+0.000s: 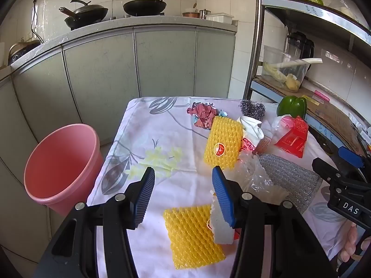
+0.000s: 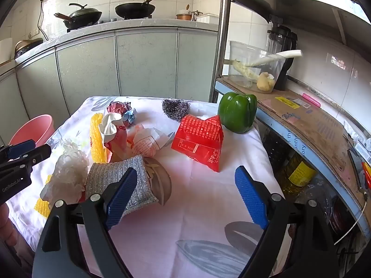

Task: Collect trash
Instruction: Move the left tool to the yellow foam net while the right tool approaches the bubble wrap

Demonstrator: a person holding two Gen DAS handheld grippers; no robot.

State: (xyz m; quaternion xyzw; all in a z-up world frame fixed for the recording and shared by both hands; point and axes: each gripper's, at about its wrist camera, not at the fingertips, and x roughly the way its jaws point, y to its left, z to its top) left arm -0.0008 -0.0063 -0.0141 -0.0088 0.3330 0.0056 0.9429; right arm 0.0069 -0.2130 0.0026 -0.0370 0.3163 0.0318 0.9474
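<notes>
Surface [image 1: 162,125] is covered with a floral cloth, its far edge running just before the grey cabinets, its left edge dropping off beside a pink bucket [image 1: 62,164] that stands on the floor below, mouth up. Left tongs [image 1: 183,190] stand apart with nothing between the pads; bare cloth lies between and ahead of them, open toward the left edge. Near foam net [image 1: 192,236], yellow, lies flat just under the left tongs, a white scrap [image 1: 220,227] touching its right side by the right pad. Far foam net [image 1: 222,143], also yellow, lies further in and carries a round orange sticker, text too small to read. Behind it a crumpled wrapper [image 1: 204,114] and a steel scourer [image 1: 251,108] sit near the far edge. Right tongs [image 2: 185,192] are wide apart, empty, over bare cloth; clear room lies ahead up to the red carton [image 2: 199,139], which bears small white print I cannot read. Silver sponge [image 2: 120,180] lies touching the left pad side; clear plastic [image 2: 69,176] is just left of it. Green pepper [image 2: 237,112] stands at the right far corner, close against the shelf [image 2: 301,125], which crowds the right edge. Readable: "DAS" on the right tool body in the left view, "GenRobot.AI" on the left tool body in the right view.
</notes>
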